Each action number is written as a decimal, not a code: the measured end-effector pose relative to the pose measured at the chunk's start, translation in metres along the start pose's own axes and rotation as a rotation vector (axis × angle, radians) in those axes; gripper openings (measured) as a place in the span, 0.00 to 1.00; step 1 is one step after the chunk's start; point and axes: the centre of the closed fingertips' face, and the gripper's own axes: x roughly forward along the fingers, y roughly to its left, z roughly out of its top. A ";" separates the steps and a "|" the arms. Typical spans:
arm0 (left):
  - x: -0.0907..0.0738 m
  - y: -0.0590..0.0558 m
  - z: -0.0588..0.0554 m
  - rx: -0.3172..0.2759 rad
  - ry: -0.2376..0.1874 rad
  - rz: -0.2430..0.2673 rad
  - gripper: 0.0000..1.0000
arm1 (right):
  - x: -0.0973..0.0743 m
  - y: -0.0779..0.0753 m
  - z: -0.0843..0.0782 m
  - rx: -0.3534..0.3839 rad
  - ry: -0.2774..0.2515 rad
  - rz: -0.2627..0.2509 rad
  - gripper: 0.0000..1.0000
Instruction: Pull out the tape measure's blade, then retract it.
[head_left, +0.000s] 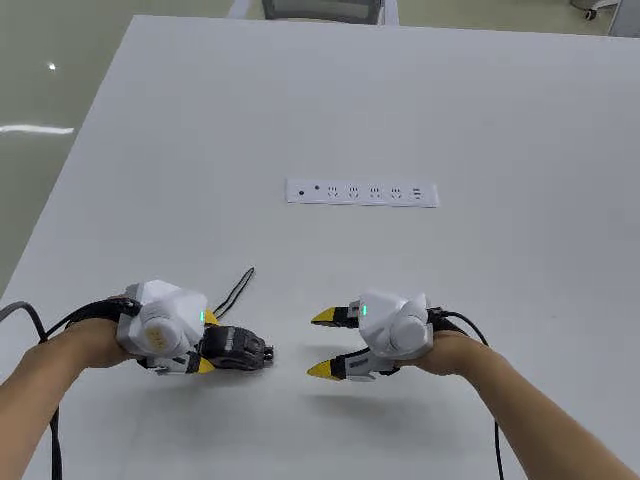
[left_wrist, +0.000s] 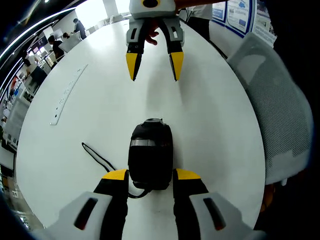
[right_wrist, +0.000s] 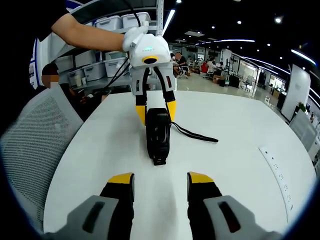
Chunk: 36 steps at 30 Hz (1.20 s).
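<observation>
A black tape measure (head_left: 238, 347) lies on the white table (head_left: 400, 110), with its black wrist strap (head_left: 238, 287) trailing away from it. My left gripper (head_left: 207, 342) is shut on the case's rear, one yellow fingertip (left_wrist: 116, 175) on each side of the tape measure (left_wrist: 150, 155). The case's front, with the blade's end hook (right_wrist: 159, 161) at its mouth, faces my right gripper (head_left: 325, 343). That one stands open a short way off, with nothing between its fingertips (right_wrist: 121, 178). Each gripper view shows the other gripper opposite: the right gripper (left_wrist: 153, 65) and the left gripper (right_wrist: 155, 111).
A white power strip (head_left: 362, 192) is set flat in the table's middle, well beyond both grippers. A grey mesh chair (left_wrist: 280, 100) stands at the table's near edge. Past the table are shelves with bins (right_wrist: 100, 60), and people sit in the background.
</observation>
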 end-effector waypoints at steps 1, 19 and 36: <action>0.000 0.000 -0.001 -0.002 0.001 0.000 0.31 | 0.002 0.000 0.000 -0.003 0.001 0.003 0.42; 0.006 0.001 -0.001 -0.023 -0.023 -0.004 0.28 | 0.043 0.006 0.005 -0.015 0.007 0.041 0.30; 0.006 0.000 -0.002 -0.021 -0.042 -0.021 0.27 | 0.072 0.004 -0.001 -0.018 0.042 0.033 0.16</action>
